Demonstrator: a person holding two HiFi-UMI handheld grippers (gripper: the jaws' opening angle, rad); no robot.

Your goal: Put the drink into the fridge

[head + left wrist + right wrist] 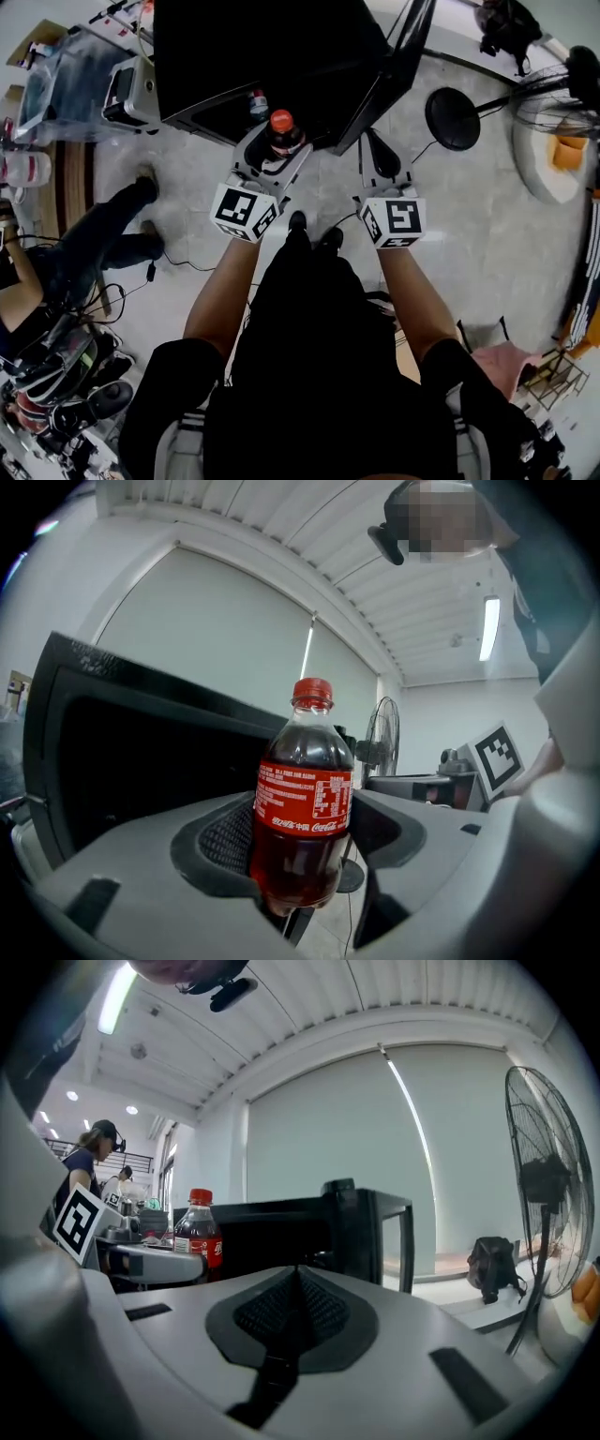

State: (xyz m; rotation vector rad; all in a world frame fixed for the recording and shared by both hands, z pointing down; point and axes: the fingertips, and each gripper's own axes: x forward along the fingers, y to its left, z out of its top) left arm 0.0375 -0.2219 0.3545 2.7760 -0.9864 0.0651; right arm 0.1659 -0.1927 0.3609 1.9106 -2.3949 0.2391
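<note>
Head view: my left tongs (270, 155) sit at centre top of the frame, jaws clamped on a clear plastic cola bottle with red cap and red label (281, 129). The bottle is upright, right in front of the black box-shaped fridge (272, 56) that fills the top middle. My right tongs (380, 157) are just to the right, near the fridge's black door edge, holding nothing. A round-based standing fan (561, 89) is at upper right, and a seated person in dark trousers (94, 244) at left.

Left gripper view: left tongs (300, 860) grip the bottle (305, 799) low on its body, centre frame, with both grey jaws touching it. The fridge (122, 752) is behind it at left. The right tongs' marker cube (497, 755) is at right.

Right gripper view: right tongs (295, 1312) have the jaws pressed together, nothing between them. The bottle (199, 1232) shows at left centre, beside the fridge (309, 1232). The fan (548, 1185) is at the right edge, with a black bag (492, 1265) on the floor below it.
</note>
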